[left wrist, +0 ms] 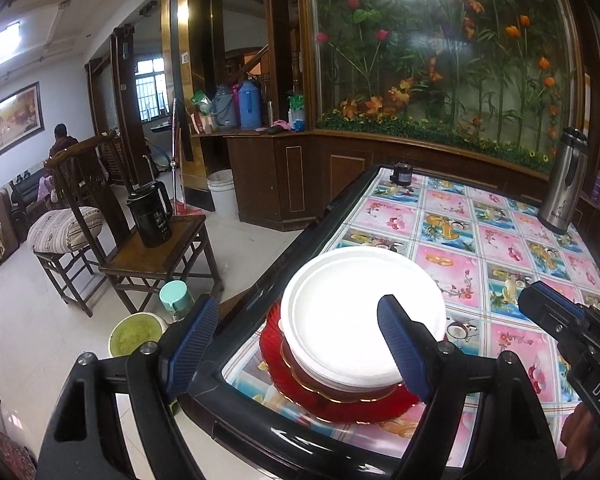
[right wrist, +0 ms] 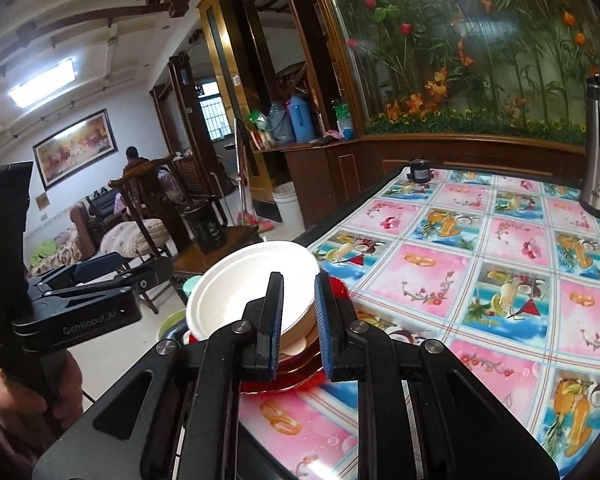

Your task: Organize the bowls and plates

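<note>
Only your left view shows the green bowl [left wrist: 134, 334] on the floor. Your left gripper [left wrist: 300, 344] is spread, empty; your right gripper [right wrist: 298, 320] is nearly closed, empty. The white plate [left wrist: 360, 312] hides most of the stack.

A steel flask [left wrist: 564, 184] stands on the fruit-printed tablecloth [left wrist: 512, 248] (far side), a black kettle [left wrist: 150, 216] on a wooden chair [left wrist: 156, 264] beside the table
</note>
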Available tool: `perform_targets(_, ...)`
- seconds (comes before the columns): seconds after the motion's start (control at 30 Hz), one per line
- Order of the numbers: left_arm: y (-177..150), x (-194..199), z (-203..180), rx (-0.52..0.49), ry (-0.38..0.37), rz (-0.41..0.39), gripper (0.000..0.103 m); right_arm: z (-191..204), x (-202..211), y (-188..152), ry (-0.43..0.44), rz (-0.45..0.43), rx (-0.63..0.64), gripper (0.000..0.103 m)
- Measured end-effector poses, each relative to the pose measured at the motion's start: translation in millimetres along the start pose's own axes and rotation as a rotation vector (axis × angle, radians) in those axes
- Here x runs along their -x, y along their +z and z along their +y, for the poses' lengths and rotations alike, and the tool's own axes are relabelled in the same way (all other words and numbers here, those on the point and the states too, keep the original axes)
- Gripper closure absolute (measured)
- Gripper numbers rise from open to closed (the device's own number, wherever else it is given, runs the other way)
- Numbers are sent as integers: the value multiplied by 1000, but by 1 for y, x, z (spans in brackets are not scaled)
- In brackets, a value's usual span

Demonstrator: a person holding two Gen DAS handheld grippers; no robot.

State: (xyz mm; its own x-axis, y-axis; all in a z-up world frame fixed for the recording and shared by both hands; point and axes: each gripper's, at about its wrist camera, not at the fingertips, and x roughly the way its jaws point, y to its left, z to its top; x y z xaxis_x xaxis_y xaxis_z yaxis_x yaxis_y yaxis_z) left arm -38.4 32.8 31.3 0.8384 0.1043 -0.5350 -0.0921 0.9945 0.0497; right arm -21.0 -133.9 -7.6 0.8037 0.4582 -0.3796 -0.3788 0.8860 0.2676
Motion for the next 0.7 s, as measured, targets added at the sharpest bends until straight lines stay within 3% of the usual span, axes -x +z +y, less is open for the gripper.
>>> perform_targets(0.7, -16, 22, -16, -30, -62, -24, 17, 17, 12, -12, 5, 5, 4, 87)
